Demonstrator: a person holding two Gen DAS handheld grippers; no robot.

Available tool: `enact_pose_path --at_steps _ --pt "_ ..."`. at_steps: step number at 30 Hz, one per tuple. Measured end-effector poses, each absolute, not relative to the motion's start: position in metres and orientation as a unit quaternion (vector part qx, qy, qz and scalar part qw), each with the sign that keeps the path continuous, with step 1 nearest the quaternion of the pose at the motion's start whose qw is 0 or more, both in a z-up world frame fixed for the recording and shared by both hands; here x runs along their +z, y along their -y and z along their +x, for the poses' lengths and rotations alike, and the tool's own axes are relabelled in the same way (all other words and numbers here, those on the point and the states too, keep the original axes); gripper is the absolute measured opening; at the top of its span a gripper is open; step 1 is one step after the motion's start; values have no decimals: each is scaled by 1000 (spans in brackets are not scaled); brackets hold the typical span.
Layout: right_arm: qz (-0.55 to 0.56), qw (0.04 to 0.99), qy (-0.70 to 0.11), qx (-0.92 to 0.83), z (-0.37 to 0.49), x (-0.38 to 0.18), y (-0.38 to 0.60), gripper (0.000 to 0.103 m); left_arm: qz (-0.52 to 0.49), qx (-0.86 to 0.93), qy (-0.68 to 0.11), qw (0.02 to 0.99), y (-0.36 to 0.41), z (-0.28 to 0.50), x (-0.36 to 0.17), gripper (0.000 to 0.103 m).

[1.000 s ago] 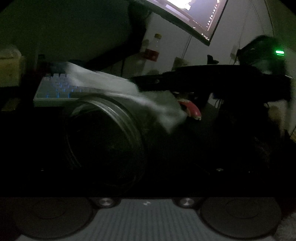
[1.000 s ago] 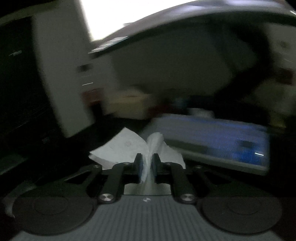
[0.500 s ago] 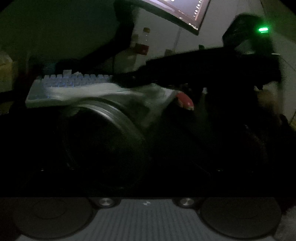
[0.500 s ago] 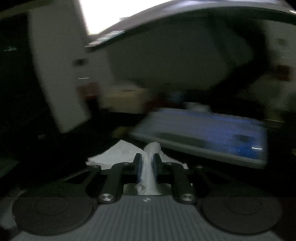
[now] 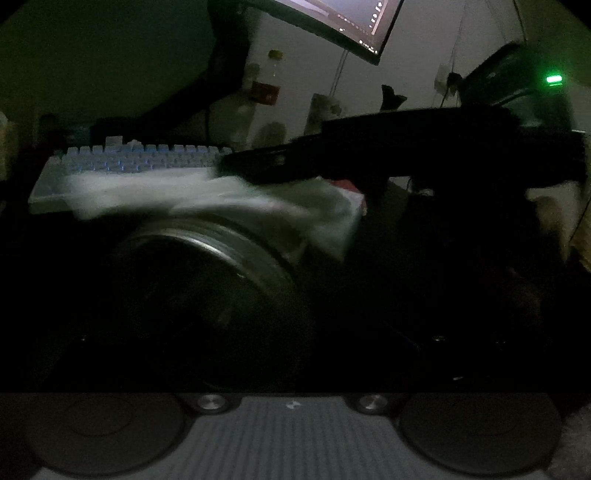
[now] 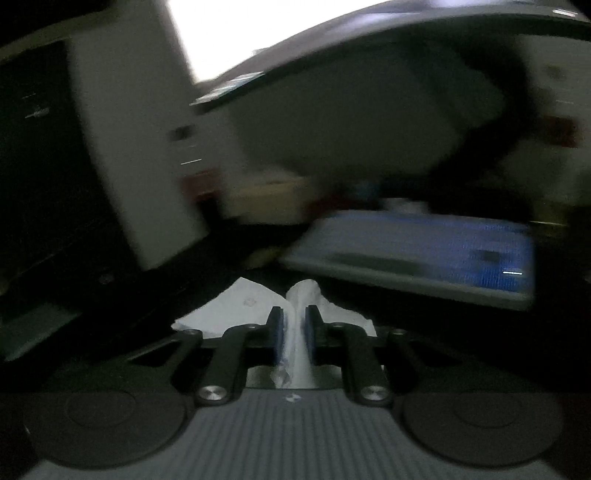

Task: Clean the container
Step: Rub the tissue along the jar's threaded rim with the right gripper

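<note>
Right gripper (image 6: 294, 328) is closed tight on a white tissue (image 6: 236, 308); the pinched fold stands up between the blue pads (image 6: 277, 332) and the rest fans out ahead of the fingers. Right wrist view is motion-blurred, so the gripper looks to be mid-swipe.

In the left wrist view the container (image 5: 207, 280), a round jar with a metal-looking rim, sits close in front of the camera, mouth tilted toward the lens. The tissue (image 5: 207, 199) is smeared across its upper rim, with the right gripper (image 5: 388, 158) coming in from the right just above it. The keyboard (image 5: 140, 162) lies behind, toward the desk's far edge, under the monitor (image 5: 343, 22).

Left gripper: fingers lost in the dark, so the jaw state cannot be told. The jar being framed dead ahead suggests it is held there, but that is unconfirmed.

Progress: wiping is in hand, tissue against the rim. How clean the jar is cannot be judged, the interior is near black. Whether rim, inside or outside remain to be done is not settled by these views.
</note>
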State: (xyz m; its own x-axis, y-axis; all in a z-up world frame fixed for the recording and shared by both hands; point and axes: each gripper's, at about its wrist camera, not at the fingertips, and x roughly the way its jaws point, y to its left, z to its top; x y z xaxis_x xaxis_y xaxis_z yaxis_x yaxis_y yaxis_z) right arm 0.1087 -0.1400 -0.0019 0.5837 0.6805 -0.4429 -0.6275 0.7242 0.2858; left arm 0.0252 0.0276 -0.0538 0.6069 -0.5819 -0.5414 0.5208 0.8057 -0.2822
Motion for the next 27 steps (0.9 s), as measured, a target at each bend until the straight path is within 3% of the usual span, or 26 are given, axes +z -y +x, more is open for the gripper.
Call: enact_pose_path --at_steps 10,17,22,27 --pt "30 870 -239 430 90 -2 135 14 -58 -300 -317 898 -26 37 -57 103" --pt "52 895 -264 356 115 -1 151 15 -3 -287 -323 902 -9 39 -58 103" --pt "10 874 -235 426 89 3 129 16 -32 -290 -322 901 -19 47 -60 103" --pt "14 893 -245 378 106 1 137 12 -31 -278 -323 904 -26 48 -61 103"
